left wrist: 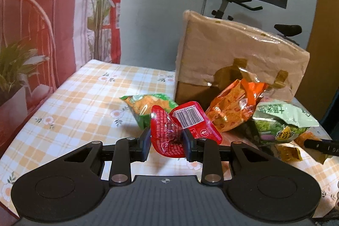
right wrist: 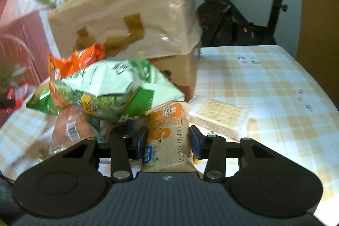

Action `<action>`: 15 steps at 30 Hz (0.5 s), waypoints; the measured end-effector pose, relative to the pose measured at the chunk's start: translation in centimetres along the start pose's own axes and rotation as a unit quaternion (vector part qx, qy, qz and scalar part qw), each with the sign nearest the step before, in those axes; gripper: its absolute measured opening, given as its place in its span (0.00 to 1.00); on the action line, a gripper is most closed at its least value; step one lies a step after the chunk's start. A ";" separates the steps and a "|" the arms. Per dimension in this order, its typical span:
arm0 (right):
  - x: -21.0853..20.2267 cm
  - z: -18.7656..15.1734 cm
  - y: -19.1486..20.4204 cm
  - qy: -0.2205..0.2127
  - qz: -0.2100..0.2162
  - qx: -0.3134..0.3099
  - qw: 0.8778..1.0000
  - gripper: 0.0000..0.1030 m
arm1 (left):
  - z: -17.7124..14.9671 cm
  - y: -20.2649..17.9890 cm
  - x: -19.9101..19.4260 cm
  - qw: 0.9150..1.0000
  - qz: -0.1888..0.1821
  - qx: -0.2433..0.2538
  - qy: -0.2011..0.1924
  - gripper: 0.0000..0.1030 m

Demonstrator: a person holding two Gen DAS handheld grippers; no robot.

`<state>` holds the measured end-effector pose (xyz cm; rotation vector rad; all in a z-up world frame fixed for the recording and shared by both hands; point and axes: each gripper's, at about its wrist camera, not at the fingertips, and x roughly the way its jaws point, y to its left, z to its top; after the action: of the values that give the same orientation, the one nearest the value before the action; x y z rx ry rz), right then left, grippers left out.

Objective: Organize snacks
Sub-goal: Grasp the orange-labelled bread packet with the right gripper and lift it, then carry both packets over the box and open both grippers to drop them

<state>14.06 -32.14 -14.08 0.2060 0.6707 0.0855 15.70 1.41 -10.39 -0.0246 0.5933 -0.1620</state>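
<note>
My left gripper (left wrist: 166,141) is shut on a crumpled red snack packet (left wrist: 186,120) with a barcode, held just above the checked tablecloth (left wrist: 80,103). Beyond it lie a green chip bag (left wrist: 146,107), an orange chip bag (left wrist: 231,107) and a pale green bag (left wrist: 281,118). In the right wrist view my right gripper (right wrist: 168,139) has its pads against both sides of an orange-and-tan biscuit packet (right wrist: 169,130) with a printed date. The pale green bag (right wrist: 118,88) lies just behind it, and a clear pack of square crackers (right wrist: 220,118) lies to its right.
A large box wrapped in tan paper (left wrist: 233,52) stands behind the pile. An exercise bike (right wrist: 243,14) stands past the table's far edge. The tablecloth (right wrist: 264,88) stretches to the right of the snacks. A red printed backdrop with plants hangs on the left.
</note>
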 end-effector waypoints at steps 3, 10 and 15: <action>-1.3 0.6 -0.4 -0.017 -0.009 0.015 1.000 0.43 | 0.7 -0.2 -0.2 1.000 -0.007 0.005 -0.018 0.32; -3.7 3.1 -0.7 -0.082 -0.023 0.008 0.996 0.43 | 2.9 -1.2 -0.9 0.997 -0.028 0.026 -0.067 0.32; -5.3 5.7 0.0 -0.139 -0.023 -0.015 0.990 0.43 | 5.0 -2.2 -1.5 0.993 -0.040 0.037 -0.109 0.32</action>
<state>13.49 -33.84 -6.45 0.1697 0.3967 0.0207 16.96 -0.62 -5.23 0.0055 0.3688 -0.2565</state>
